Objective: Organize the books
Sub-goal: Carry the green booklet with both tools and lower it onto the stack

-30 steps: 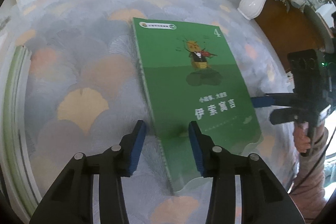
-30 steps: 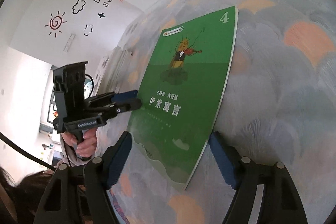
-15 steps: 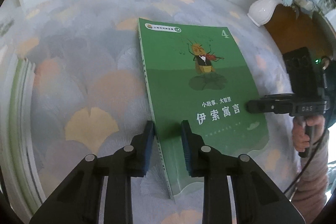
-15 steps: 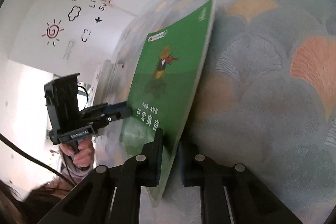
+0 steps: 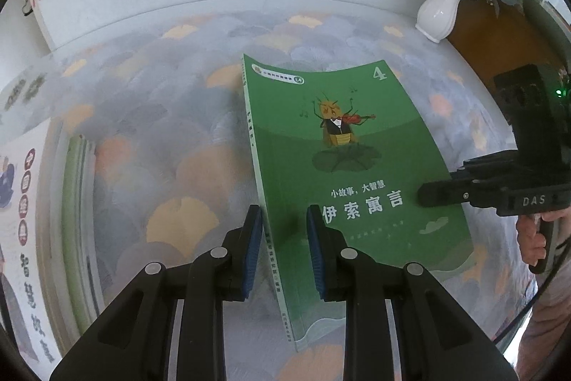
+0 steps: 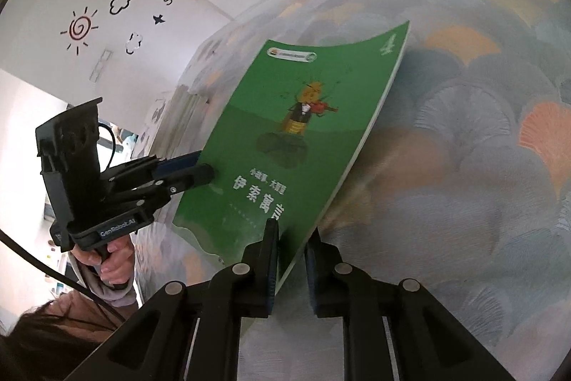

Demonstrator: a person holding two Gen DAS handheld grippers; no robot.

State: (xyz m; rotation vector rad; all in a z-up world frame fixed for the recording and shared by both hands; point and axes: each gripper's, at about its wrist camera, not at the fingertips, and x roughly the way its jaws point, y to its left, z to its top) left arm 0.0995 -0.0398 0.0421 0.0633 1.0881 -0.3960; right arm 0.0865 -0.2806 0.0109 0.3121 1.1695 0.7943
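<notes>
stack of books [image 5: 76, 220] lies flat at the left on the patterned cloth [image 5: 171, 116] | left gripper [image 5: 282, 238] pinches the spine edge of the green book [image 5: 342, 166] | right gripper [image 6: 291, 256] pinches its opposite edge | book raised, cover sagging between the two grips | step: lifting | next, likely: carry it level to the stack, both grips firm

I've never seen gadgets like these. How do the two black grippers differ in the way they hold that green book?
The left gripper clamps the green book at its spine edge, while the right gripper clamps the opposite, open edge. The left gripper has "GenRobot.AI" printed on its side; the right gripper shows "DAS". Both are black with blue pads, shut on the book near its lower end, each held in a hand.
</notes>
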